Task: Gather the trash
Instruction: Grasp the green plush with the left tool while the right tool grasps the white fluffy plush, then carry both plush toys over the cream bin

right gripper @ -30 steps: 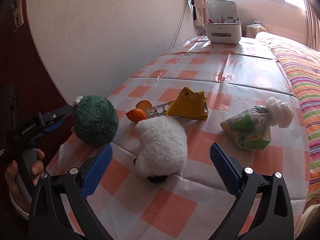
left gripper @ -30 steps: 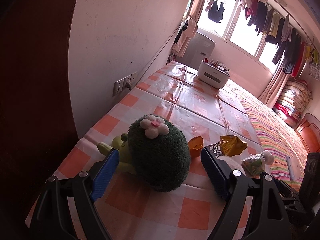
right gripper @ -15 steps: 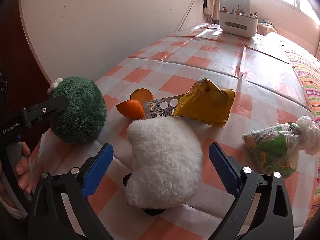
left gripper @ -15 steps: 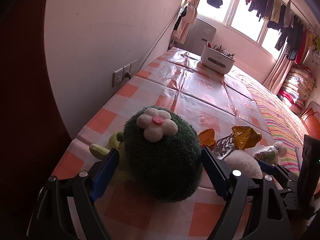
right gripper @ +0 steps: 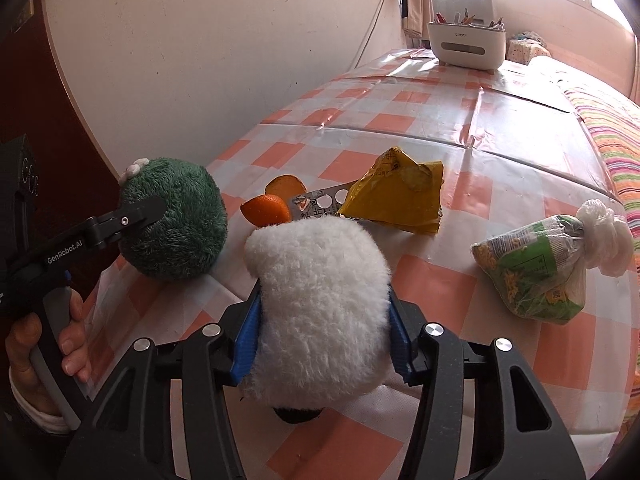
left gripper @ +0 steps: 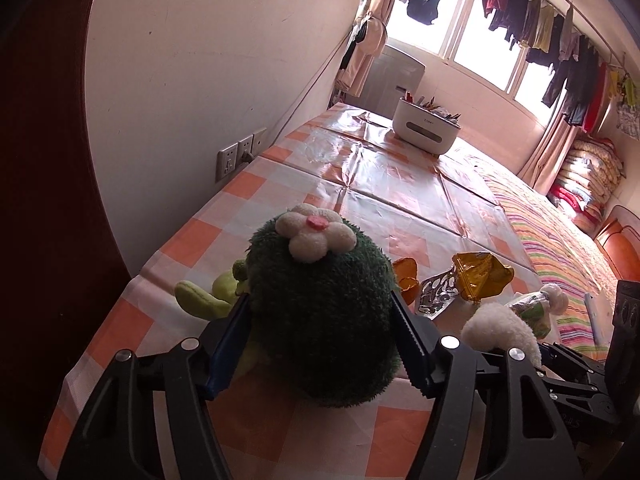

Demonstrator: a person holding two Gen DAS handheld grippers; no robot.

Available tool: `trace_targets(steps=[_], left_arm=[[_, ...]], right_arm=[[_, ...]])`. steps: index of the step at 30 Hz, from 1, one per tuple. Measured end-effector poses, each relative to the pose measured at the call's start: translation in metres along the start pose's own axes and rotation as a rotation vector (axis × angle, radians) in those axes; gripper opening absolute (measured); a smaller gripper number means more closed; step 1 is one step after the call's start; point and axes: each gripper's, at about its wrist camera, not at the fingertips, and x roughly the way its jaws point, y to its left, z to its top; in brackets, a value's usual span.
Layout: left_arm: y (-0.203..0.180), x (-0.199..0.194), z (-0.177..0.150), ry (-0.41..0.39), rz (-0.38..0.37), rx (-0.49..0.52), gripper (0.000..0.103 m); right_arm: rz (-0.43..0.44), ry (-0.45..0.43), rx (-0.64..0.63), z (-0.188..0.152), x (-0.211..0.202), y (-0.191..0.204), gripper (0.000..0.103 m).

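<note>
The trash lies in a loose cluster near the front of the orange-and-white checked tablecloth point(right gripper: 400, 120): curled pieces of orange peel point(right gripper: 267, 207), an emptied silver blister pack point(right gripper: 320, 202) tucked under a crumpled yellow foil wrapper point(right gripper: 394, 198), and, well apart to the right, a knotted clear plastic bag of green packaging point(right gripper: 536, 268). None of it is in either tool's grip. Instead the left gripper point(left gripper: 320, 340) has its blue pads pressed into the sides of a round dark-green plush toy with a white flower on top point(left gripper: 320, 312), and the right gripper point(right gripper: 322, 336) is squeezed onto a fluffy white plush toy point(right gripper: 320, 304) just in front of the peel — both toys appear to rest on the cloth. The step in hand looks like clearing the toys away from the litter. Next, I judge, each toy needs lifting and setting aside, away from the cluster, before the fingers can part and reach for the wrapper and peel. A white desk organiser point(right gripper: 466, 42) stands far back.
</note>
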Motion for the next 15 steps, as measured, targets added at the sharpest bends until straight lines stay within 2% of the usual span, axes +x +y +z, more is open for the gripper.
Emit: trace_targets(steps=[6, 15], left_arm=[[-0.014, -0.018, -0.004, -0.057, -0.011, 0.04, 0.065], [-0.04, -0.029, -0.011, -0.071, -0.077, 0.079, 0.065]], right_arm=[[0.015, -0.04, 0.023, -0.007, -0.024, -0.004, 0.052], [-0.003, -0.063, 0.049, -0.014, -0.043, -0.019, 0.052]])
